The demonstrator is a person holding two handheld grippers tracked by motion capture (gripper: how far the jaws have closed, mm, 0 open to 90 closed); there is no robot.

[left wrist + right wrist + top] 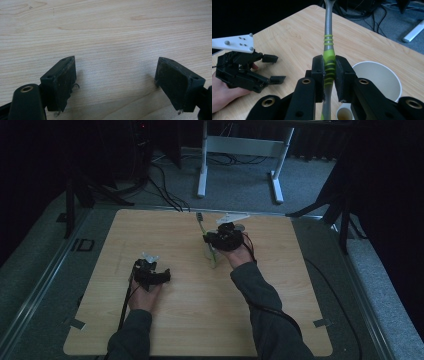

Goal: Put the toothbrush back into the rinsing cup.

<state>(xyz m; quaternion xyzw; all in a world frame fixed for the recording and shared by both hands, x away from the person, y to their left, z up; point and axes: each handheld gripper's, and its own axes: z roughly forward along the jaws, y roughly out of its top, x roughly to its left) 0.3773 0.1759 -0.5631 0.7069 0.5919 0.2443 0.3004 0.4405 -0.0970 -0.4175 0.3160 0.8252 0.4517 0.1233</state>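
While both hands rest at a pale wood-grain table top (pixel 200 310), a grey toothbrush with a lime-green ribbed grip (pixel 329 47) is held clenched between the two black jaws of the right gripper (pixel 329 75). The pads are pressed on the green section of the handle, and the grey shaft is seen running up and away from the jaws in the right gripper view, while its lower end passes down behind them. Just beside the gripper, to the right in that view, a white paper cup (pixel 384 75) is stood upright on the table, and a smaller round container holding a brownish liquid (pixel 344 113) is glimpsed below the jaws.

From the high view, the toothbrush (pixel 206 237) is seen near the middle of the table, slanted, with the right gripper (pixel 222 240) closed on it.

The left gripper (pixel 115 82) is kept well apart, nearer the person's side of the table (pixel 150 272). Its jaws are spread wide with nothing between them, only bare wood being seen under them in the left gripper view. Dark sleeves (pixel 265 305) are visible on both forearms.
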